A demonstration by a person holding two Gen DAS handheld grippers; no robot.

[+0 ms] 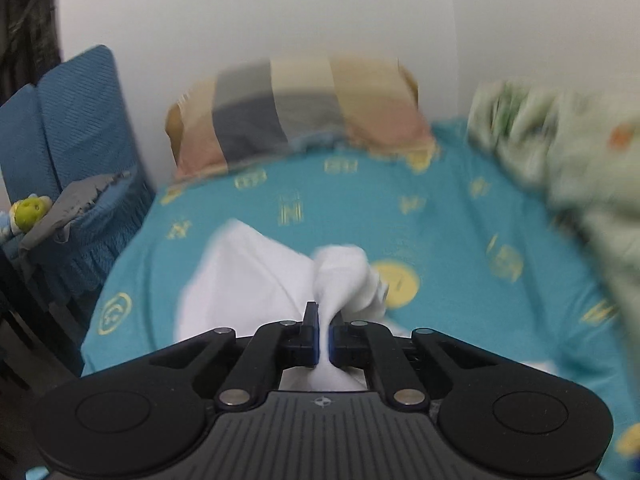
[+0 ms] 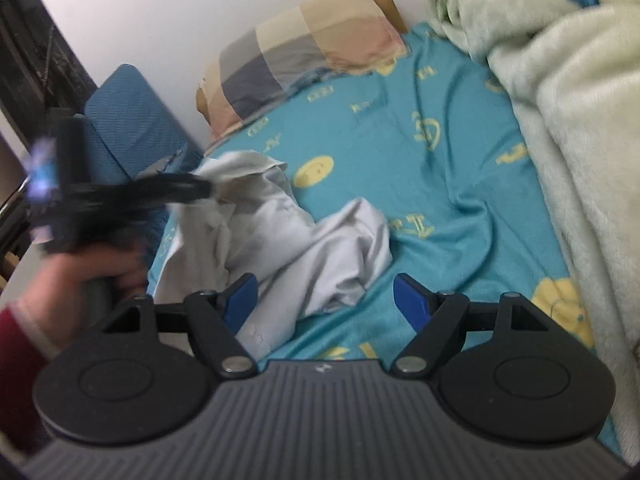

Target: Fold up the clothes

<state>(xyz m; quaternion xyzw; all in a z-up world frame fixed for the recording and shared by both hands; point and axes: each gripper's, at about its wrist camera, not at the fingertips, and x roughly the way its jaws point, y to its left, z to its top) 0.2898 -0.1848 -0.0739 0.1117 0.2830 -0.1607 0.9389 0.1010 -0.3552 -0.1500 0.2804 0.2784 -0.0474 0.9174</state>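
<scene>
Firmly pinched, the left gripper clamps a bunched fold of the white garment, which spreads ahead on the teal bedsheet. Right gripper gapes wide, empty, the garment lying just ahead-left; a checked pillow beyond.

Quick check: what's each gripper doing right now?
Left gripper: shut on the white garment.
Right gripper: open, holding nothing.

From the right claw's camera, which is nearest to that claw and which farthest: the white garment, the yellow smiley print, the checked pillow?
1. White garment, crumpled just ahead of the right claw, toward its left.
2. Yellow smiley print, mid-bed on the sheet.
3. Checked pillow, at the far wall.
</scene>
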